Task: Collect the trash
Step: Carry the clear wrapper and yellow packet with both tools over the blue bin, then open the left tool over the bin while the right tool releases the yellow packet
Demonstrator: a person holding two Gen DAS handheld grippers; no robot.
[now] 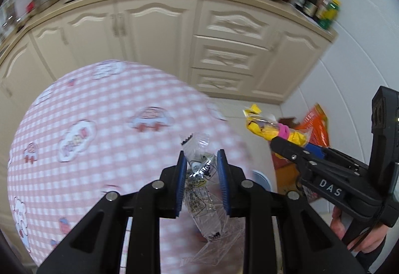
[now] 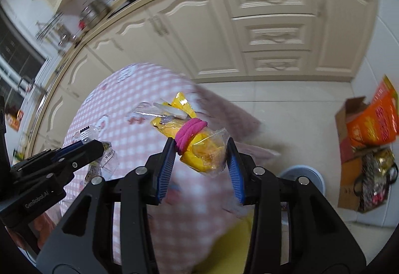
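The scene is bounded by a run of cream kitchen cabinets under a cluttered worktop, with a pale tiled floor below. In front of them a round table under a pink checked cloth fills the left of both views. On the floor beside the table edge a white bin is seen, nearer the right gripper than the left gripper, and below and to the right of both; a cardboard box with an orange bag stands further off by the wall. The yellow snack packet, bound by a pink hair band, is clamped across the right jaws, its long axis running up and to the left. A crumpled clear wrapper is pinched between the left pads, lying along the fingers. A carry toward the bin is judged to be in hand.
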